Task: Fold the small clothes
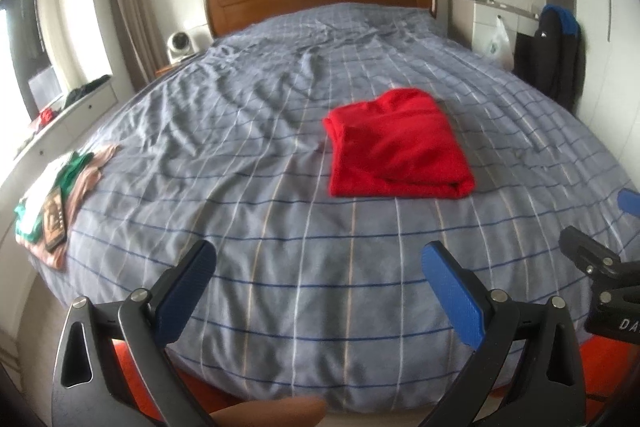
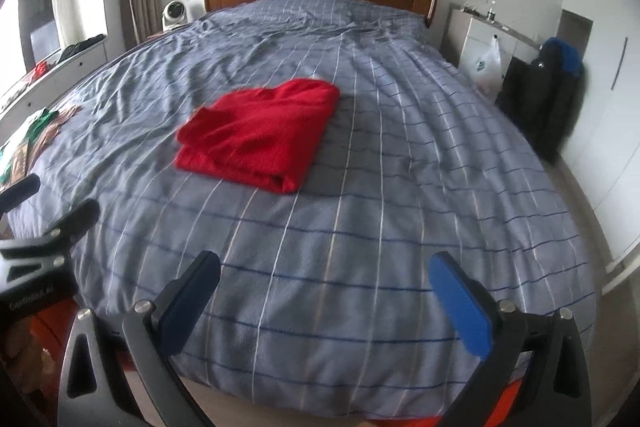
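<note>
Left wrist — red garment [image 1: 398,145] beyond tool [image 1: 316,267]

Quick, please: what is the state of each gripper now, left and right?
Left gripper: open, holding nothing.
Right gripper: open, holding nothing; the folded red cloth garment lies apart.

From my left wrist view, the clothes pile [image 1: 60,183] at the bed's left edge is partly cut off. The right tongs [image 1: 600,227] show only partially at the frame edge. Items on the dresser [image 2: 490,13], possibly bottles, are too small to tell.
</note>
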A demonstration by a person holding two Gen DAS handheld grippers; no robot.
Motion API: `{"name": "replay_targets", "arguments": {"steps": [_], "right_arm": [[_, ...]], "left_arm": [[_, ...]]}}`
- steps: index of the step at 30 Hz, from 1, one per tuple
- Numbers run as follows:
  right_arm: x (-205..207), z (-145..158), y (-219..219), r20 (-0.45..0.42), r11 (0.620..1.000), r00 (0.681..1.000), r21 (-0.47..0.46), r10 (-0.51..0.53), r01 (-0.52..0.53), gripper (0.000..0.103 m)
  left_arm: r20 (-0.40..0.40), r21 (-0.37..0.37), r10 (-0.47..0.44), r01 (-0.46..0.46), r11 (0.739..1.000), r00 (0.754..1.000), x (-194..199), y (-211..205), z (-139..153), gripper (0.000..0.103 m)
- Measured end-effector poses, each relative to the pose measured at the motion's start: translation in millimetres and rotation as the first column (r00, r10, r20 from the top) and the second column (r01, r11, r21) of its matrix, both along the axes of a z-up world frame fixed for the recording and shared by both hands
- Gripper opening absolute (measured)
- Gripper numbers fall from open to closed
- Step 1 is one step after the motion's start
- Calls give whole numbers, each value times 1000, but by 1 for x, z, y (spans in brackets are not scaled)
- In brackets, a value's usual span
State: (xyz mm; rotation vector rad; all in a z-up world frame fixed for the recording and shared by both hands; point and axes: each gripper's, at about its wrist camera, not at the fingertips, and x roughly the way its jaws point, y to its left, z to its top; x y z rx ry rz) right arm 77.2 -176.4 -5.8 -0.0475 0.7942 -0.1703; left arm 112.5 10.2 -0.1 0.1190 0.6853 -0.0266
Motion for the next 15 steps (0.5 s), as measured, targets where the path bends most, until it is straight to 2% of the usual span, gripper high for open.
{"name": "replay_targets", "arguments": {"steps": [15], "right_arm": [[-5, 5, -5, 20, 998, 999, -54, -25, 26, 102]], "left_arm": [[-8, 10, -1, 1, 1000, 1000, 2, -5, 0, 103]]}}
